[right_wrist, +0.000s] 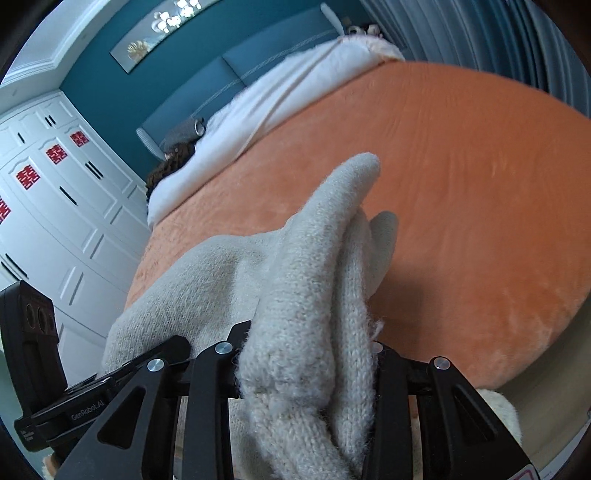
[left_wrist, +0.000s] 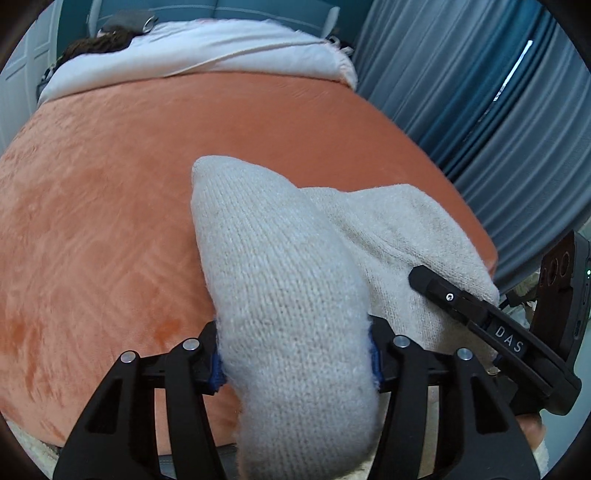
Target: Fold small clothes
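One soft grey knitted garment (left_wrist: 291,295) hangs over one bed with an orange cover (left_wrist: 110,184). Two black claws show: the left claw (left_wrist: 295,354) and the right claw (right_wrist: 306,365). One white blanket (left_wrist: 207,48) lies at the far end of the bed. Four red paper signs (right_wrist: 57,155) sit on the white cupboard doors (right_wrist: 74,229). One long picture (right_wrist: 162,33) hangs on the blue wall.

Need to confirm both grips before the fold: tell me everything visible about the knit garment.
The knit garment is pale cream, chunky ribbed wool, soft and slightly fuzzy. It hangs bunched and lifted above the orange bedspread, draped in thick folds. The left claw pinches one bunched section; the right claw pinches another, cloth between both sets of pads. Its full shape cannot be told.
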A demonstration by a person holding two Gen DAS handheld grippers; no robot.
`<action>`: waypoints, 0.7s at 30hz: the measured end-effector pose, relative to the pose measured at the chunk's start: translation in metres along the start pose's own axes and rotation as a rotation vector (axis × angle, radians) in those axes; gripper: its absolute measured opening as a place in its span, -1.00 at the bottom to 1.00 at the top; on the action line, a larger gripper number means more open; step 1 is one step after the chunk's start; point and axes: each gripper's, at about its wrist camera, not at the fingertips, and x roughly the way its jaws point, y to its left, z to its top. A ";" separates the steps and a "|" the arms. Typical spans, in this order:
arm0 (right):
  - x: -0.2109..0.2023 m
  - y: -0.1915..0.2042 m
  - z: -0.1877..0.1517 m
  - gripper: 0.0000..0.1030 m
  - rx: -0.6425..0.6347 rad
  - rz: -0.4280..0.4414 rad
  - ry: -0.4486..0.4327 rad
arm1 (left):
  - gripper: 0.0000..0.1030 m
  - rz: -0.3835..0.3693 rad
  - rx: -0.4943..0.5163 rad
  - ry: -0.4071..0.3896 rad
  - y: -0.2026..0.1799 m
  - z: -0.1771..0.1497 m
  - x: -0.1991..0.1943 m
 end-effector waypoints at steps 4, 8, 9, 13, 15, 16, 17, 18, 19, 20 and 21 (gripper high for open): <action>-0.042 0.014 0.001 -0.39 -0.036 0.004 -0.085 | 0.04 -0.028 0.046 -0.069 -0.016 -0.001 -0.036; -0.079 0.040 0.006 -0.39 -0.089 0.027 -0.188 | 0.04 -0.046 0.085 -0.160 -0.026 0.005 -0.080; -0.088 0.047 0.009 -0.39 -0.096 0.043 -0.213 | 0.04 -0.046 0.096 -0.188 -0.029 0.007 -0.091; -0.116 0.083 0.024 -0.39 -0.145 0.107 -0.308 | 0.05 -0.052 0.142 -0.321 -0.031 0.018 -0.148; -0.132 0.107 0.033 -0.38 -0.192 0.144 -0.363 | 0.05 -0.058 0.155 -0.385 -0.029 0.025 -0.176; -0.138 0.117 0.036 -0.38 -0.213 0.159 -0.387 | 0.05 -0.064 0.160 -0.424 -0.025 0.029 -0.191; -0.146 0.131 0.040 -0.38 -0.239 0.179 -0.418 | 0.05 -0.067 0.170 -0.458 -0.022 0.031 -0.205; -0.150 0.142 0.044 -0.37 -0.257 0.198 -0.439 | 0.05 -0.064 0.181 -0.491 -0.019 0.034 -0.219; -0.154 0.150 0.046 -0.37 -0.274 0.215 -0.455 | 0.06 -0.058 0.192 -0.529 -0.015 0.036 -0.233; -0.156 0.161 0.049 -0.37 -0.291 0.235 -0.473 | 0.06 -0.052 0.202 -0.558 -0.011 0.038 -0.243; -0.156 0.169 0.051 -0.37 -0.299 0.255 -0.484 | 0.07 -0.049 0.208 -0.587 -0.004 0.040 -0.254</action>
